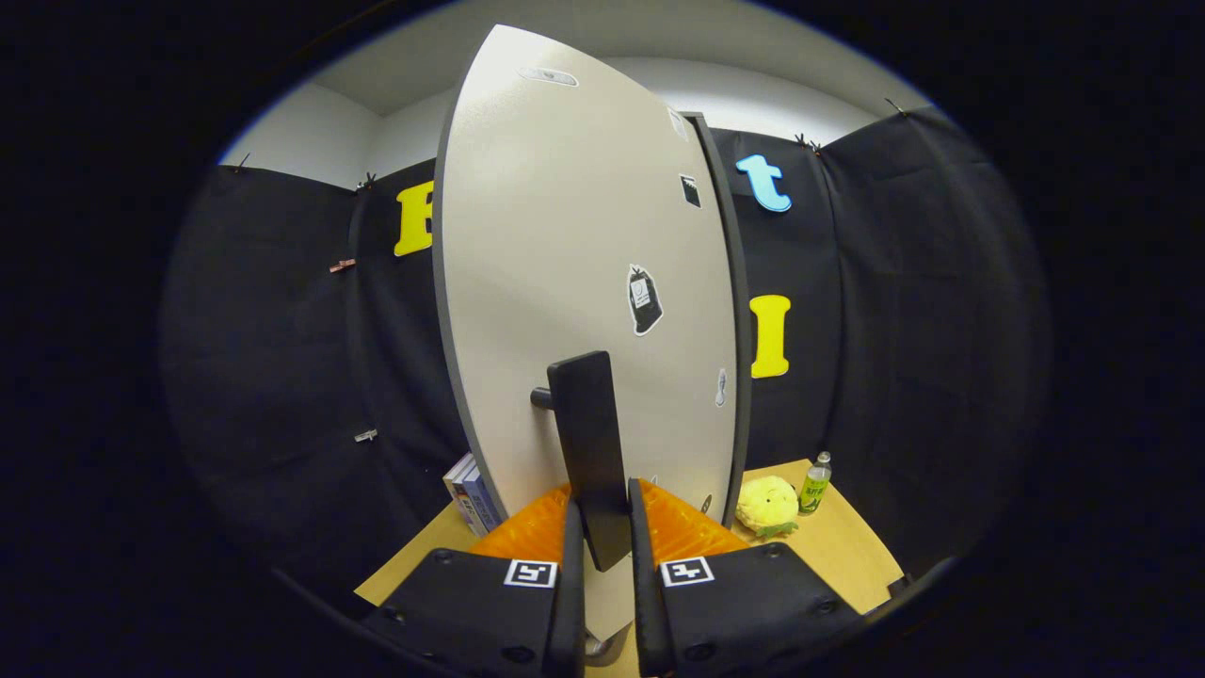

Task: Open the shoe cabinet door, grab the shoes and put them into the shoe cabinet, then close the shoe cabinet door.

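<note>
1. A yellow plush toy point(767, 504) and a green bottle point(815, 483) stand close together on the wooden table point(838, 551), beyond the door's right edge.
2. Some books point(471, 492) lean on the table by the door's left edge.
3. The white shoe cabinet door point(574, 282) rises straight ahead of the gripper point(602, 541).
4. Its black handle point(590, 452) hangs down between the two fingers, which sit closed against its sides, gripping it.
</note>
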{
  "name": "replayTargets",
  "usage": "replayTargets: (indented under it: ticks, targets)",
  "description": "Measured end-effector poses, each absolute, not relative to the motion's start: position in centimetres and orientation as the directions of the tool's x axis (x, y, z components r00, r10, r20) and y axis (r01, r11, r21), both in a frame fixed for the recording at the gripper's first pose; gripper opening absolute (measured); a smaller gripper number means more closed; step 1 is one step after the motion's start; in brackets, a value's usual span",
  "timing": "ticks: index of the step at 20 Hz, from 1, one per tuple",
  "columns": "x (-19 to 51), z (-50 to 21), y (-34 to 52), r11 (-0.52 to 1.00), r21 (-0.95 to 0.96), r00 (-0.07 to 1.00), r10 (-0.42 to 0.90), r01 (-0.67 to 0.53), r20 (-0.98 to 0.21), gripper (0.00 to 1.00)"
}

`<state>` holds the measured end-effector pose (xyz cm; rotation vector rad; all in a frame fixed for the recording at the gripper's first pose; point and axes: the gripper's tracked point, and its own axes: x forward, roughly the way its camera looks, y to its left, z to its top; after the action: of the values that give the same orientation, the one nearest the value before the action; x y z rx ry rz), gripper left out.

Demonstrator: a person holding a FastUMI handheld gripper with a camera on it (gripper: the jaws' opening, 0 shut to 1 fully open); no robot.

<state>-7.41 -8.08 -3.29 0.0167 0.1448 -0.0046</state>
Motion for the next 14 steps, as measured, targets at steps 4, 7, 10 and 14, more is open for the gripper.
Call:
replayTargets:
  ticks: [4,7,10,14]
  targets:
    - [-8.6,-2.7,-10.9,0.997,0.028,0.988,-0.072,0.077,-0.138,0.25]
    - [-9.6,-2.6,-12.8,0.99,0.064,0.984,-0.114,0.123,-0.137,0.25]
    - [-11.4,-1.6,-14.5,0.983,0.052,0.979,-0.172,0.179,-0.11,0.24]
    - [-13.6,-0.8,-15.5,0.974,0.03,0.973,-0.22,0.223,-0.075,0.2]
